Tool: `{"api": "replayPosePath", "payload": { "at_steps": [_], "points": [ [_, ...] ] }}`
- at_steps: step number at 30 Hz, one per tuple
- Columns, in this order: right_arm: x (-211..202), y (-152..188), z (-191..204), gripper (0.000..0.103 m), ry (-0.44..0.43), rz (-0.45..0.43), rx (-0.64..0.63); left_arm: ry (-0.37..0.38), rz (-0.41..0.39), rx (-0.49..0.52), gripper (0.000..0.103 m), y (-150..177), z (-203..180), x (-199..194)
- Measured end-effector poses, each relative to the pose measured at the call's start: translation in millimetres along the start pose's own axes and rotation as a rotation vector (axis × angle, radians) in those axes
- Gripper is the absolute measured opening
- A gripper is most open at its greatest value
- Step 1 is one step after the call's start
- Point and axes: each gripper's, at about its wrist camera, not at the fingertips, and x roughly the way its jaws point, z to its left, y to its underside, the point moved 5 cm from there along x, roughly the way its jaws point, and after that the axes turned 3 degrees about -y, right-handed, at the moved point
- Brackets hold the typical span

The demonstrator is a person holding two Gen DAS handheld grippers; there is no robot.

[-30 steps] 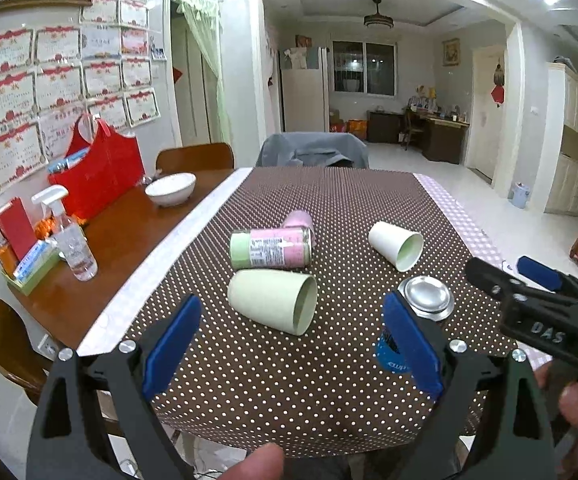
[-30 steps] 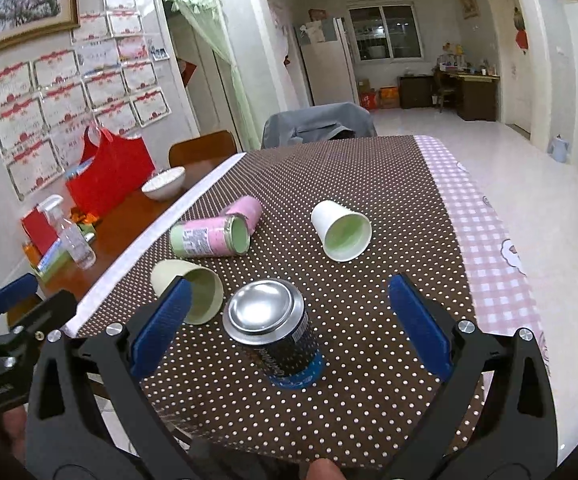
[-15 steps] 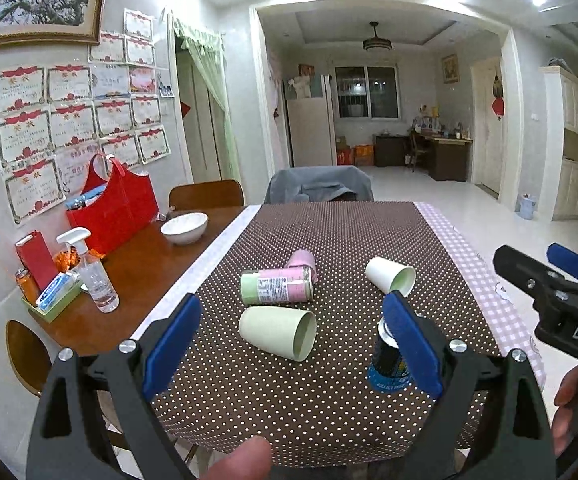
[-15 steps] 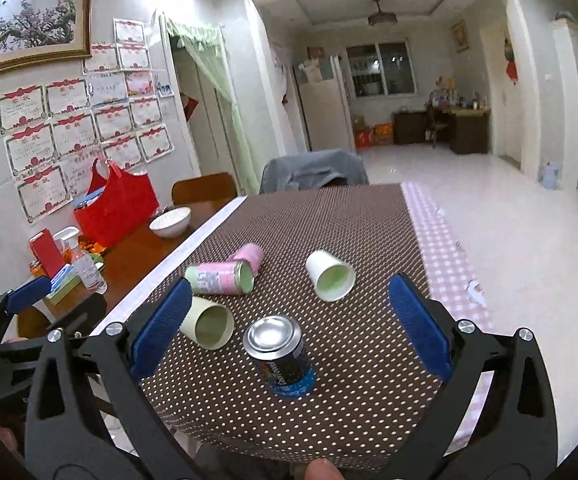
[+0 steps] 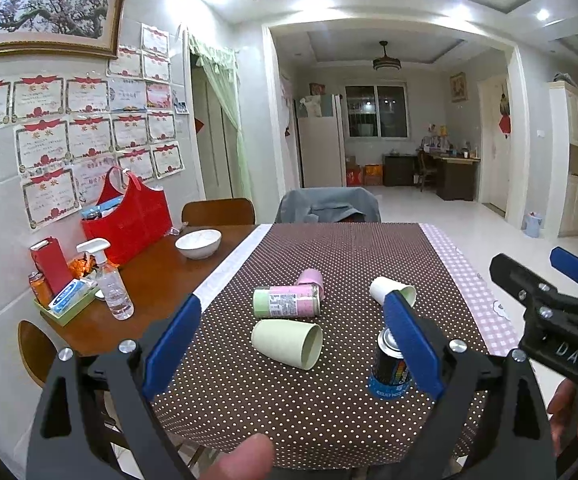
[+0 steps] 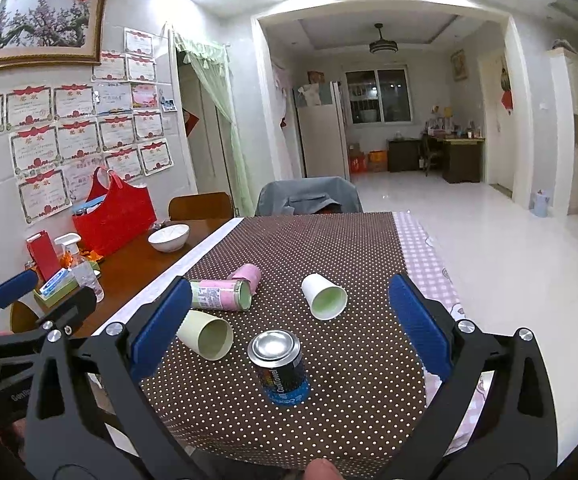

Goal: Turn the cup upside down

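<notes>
A pale green cup (image 5: 287,343) lies on its side on the dotted brown cloth, mouth toward the right; it also shows in the right wrist view (image 6: 206,334). A white paper cup (image 5: 392,291) (image 6: 324,296) lies on its side farther right. A pink cup (image 5: 309,279) (image 6: 246,274) lies behind a pink and green can (image 5: 286,301) (image 6: 220,294). My left gripper (image 5: 293,348) is open and empty, held back above the table's near edge. My right gripper (image 6: 289,330) is open and empty, also near that edge.
A dark can with a blue base (image 5: 389,364) (image 6: 283,366) stands upright near the front edge. On the bare wood at the left are a white bowl (image 5: 198,243), a spray bottle (image 5: 110,286) and a red bag (image 5: 127,216). Chairs stand at the far end.
Both grippers have pulled back and risen away from the table, so the cups and cans look smaller and farther off. Nothing on the table has moved.
</notes>
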Motion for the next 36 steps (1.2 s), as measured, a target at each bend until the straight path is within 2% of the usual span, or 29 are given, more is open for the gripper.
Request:
{"api": "replayPosePath", "payload": {
  "at_steps": [11, 36],
  "points": [
    [0, 2, 5, 0.097, 0.014, 0.005, -0.008, -0.014, -0.003, -0.033, 0.091, 0, 11, 0],
    [-3, -1, 2, 0.097, 0.011, 0.011, 0.000, 0.001, 0.004, -0.038, 0.091, 3, 8, 1]
  ]
}}
